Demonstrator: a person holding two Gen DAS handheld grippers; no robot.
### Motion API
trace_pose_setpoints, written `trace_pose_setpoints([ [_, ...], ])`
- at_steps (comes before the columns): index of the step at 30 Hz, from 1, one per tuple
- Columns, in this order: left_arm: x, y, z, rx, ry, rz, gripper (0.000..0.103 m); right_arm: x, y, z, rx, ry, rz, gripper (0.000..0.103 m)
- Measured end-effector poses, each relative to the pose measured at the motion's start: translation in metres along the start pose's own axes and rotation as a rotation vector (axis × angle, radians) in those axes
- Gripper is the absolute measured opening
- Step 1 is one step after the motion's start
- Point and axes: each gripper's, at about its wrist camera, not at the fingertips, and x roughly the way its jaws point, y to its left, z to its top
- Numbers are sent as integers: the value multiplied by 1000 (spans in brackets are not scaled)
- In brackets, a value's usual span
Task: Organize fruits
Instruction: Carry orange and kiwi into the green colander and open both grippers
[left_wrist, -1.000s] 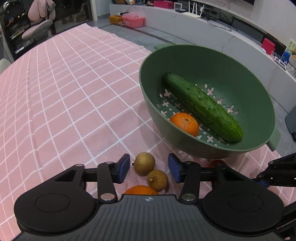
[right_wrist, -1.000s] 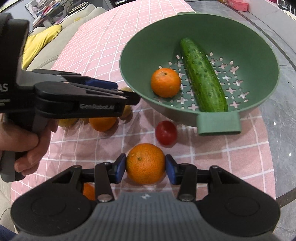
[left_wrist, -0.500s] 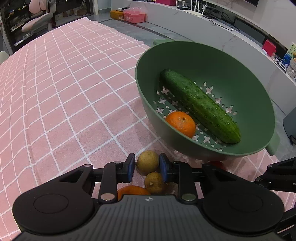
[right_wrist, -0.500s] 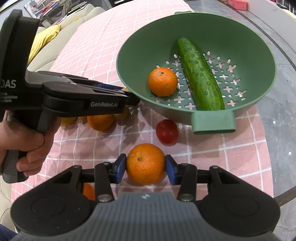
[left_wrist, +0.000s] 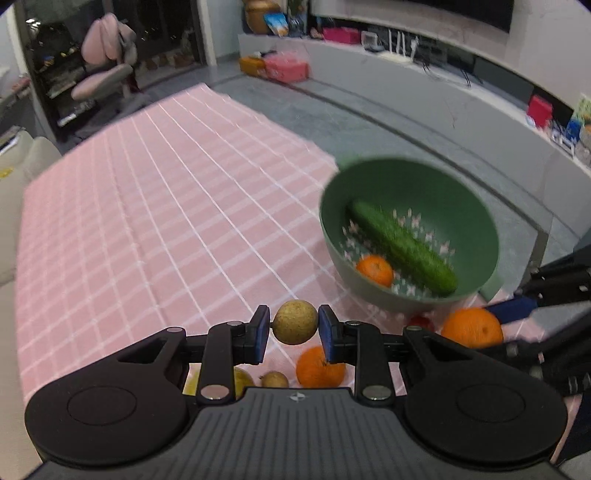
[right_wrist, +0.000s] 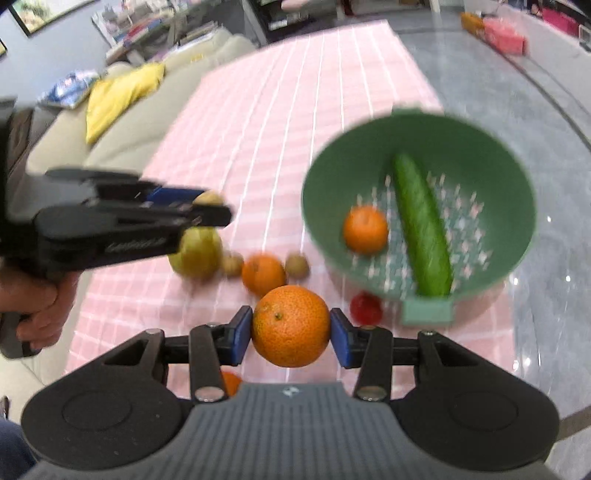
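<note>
My left gripper (left_wrist: 295, 326) is shut on a small brown round fruit (left_wrist: 295, 322) and holds it above the pink checked cloth. My right gripper (right_wrist: 291, 332) is shut on a large orange (right_wrist: 291, 325), also lifted off the cloth. The green colander (left_wrist: 454, 184) stands ahead to the right and holds a cucumber (left_wrist: 402, 247) and an orange (left_wrist: 375, 270). It also shows in the right wrist view (right_wrist: 480, 136). On the cloth lie an orange (right_wrist: 263, 274), two small brown fruits (right_wrist: 297, 265), a yellow-green fruit (right_wrist: 195, 253) and a red tomato (right_wrist: 365, 308).
The pink cloth (left_wrist: 147, 206) stretches far to the left and ahead. The table's bare grey edge (right_wrist: 535, 295) lies right of the colander. A beige sofa with a yellow cushion (right_wrist: 118, 94) stands beyond the table. Another orange (right_wrist: 231, 382) lies under my right gripper.
My left gripper closed on the small brown fruit and lifted it. My right gripper rose with the large orange. Both views pulled back from the colander.
</note>
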Motion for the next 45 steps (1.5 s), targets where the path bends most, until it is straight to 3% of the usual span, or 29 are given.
trace_pose_setpoints([
  [8,-27,-20,24,-27,-71,-10,32,-32,-16,34,8,-94,-46,42],
  [21,24,-76,56,61,-40,-50,32,-36,-61,63,38,-125,-135,42],
  [30,62,-97,62,83,-3,-68,32,-12,-98,81,115,-124,-173,42],
  [37,96,-122,67,106,22,-94,32,4,-108,91,128,-106,-150,42],
  [45,123,-128,56,23,76,-174,32,42,-112,94,65,-51,-131,42],
])
